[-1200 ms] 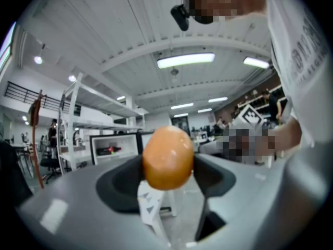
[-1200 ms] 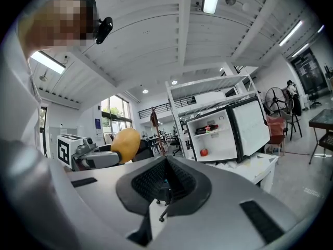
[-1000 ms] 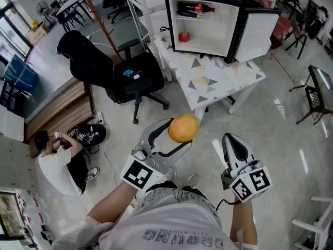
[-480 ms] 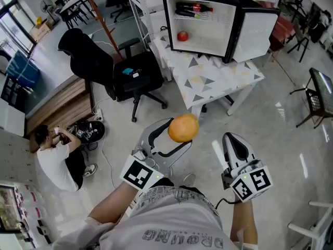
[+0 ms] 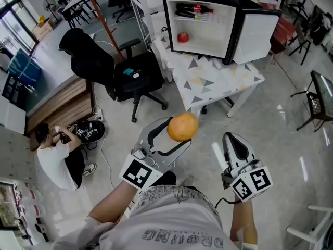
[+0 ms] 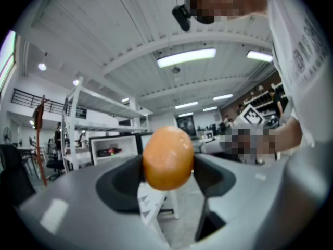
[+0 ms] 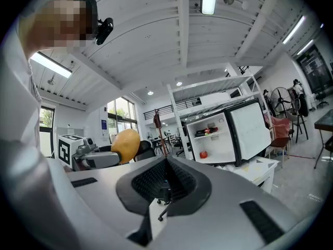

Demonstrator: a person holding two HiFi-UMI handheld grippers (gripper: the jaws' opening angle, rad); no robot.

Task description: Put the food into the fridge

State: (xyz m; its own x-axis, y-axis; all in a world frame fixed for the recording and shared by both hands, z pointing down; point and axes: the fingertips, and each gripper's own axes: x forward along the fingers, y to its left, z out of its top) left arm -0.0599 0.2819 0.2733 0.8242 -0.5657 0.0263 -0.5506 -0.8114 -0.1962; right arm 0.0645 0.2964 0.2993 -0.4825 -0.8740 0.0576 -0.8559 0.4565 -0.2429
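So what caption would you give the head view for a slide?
Left gripper holds an orange, open fridge ahead on a table; right gripper shut, empty.

We make out only large print on the person's shirt (image 5: 177,225), nearest us, beginning "DRO"; the remaining letters are unclear.

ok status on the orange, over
Left gripper shut on orange. Right gripper shut, empty. Fridge open on table ahead, red fruit inside. Office chair stands left of table.

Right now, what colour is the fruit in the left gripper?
Orange, no pattern. The fruit in the left gripper shows best in the left gripper view.
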